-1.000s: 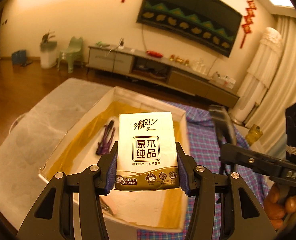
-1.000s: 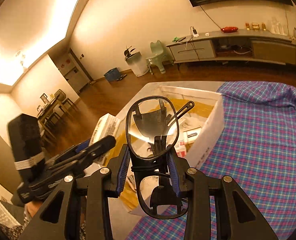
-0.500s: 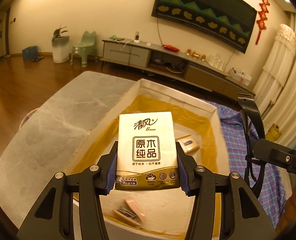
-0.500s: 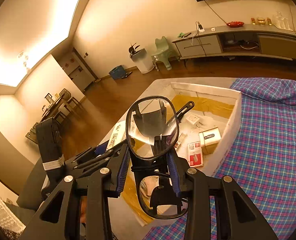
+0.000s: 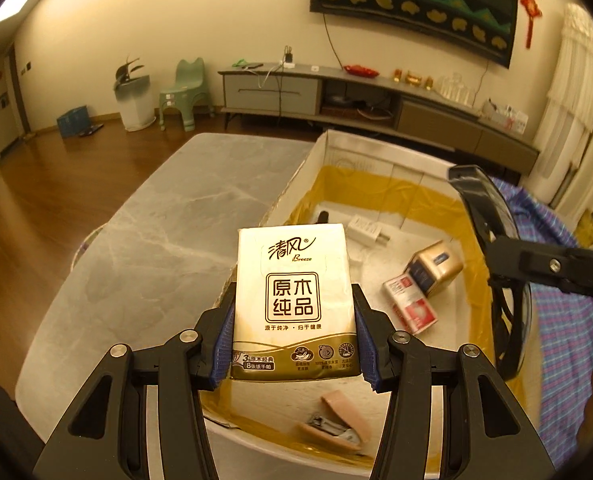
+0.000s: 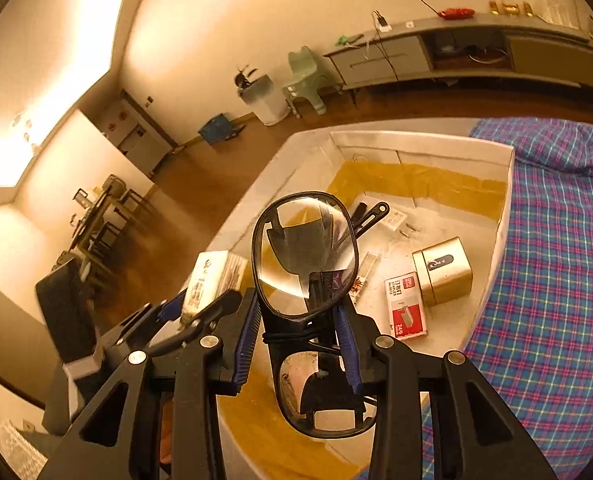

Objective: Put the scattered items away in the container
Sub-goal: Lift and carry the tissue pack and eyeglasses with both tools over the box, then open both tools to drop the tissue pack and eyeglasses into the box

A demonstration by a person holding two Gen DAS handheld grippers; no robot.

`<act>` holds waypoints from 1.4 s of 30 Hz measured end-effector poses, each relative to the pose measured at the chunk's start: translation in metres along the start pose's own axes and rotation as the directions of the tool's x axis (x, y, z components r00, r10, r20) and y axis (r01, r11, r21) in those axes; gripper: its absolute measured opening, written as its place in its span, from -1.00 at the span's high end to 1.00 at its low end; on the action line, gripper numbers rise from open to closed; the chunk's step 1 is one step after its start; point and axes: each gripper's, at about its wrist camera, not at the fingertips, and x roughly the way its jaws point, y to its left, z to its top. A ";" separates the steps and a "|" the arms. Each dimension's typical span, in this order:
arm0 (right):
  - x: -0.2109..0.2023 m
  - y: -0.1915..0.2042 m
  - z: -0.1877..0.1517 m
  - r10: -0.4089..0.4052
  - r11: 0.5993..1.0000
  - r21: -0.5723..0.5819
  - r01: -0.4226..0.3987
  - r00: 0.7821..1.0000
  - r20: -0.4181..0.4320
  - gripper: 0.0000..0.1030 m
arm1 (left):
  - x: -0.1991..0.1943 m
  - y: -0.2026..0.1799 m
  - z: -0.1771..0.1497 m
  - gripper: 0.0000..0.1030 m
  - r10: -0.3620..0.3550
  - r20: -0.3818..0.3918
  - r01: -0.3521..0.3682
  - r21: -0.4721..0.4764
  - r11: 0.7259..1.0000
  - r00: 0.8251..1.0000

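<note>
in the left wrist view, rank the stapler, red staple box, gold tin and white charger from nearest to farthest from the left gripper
1. Stapler: lies in the box just under and right of the left gripper, near the close wall.
2. Red staple box: mid-floor, to the right.
3. Gold tin: right behind the staple box, touching or nearly so.
4. White charger: farther back, beyond the tissue pack.
</note>
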 end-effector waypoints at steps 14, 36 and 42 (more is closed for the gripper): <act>0.050 0.001 0.008 -0.157 0.987 0.002 0.158 0.980 -0.124 0.25 | 0.025 -0.001 -0.005 -0.04 0.016 -0.090 -0.013 0.034 0.999 0.996; 0.069 -0.003 0.005 -0.225 0.974 -0.040 0.222 0.955 -0.193 0.00 | 0.025 0.013 0.001 -0.08 -0.049 -0.127 0.042 -0.059 0.997 0.991; 0.064 0.003 0.000 -0.225 0.974 -0.060 0.218 0.955 -0.192 -0.06 | 0.019 0.012 0.002 -0.08 -0.049 -0.126 0.041 -0.067 0.997 0.991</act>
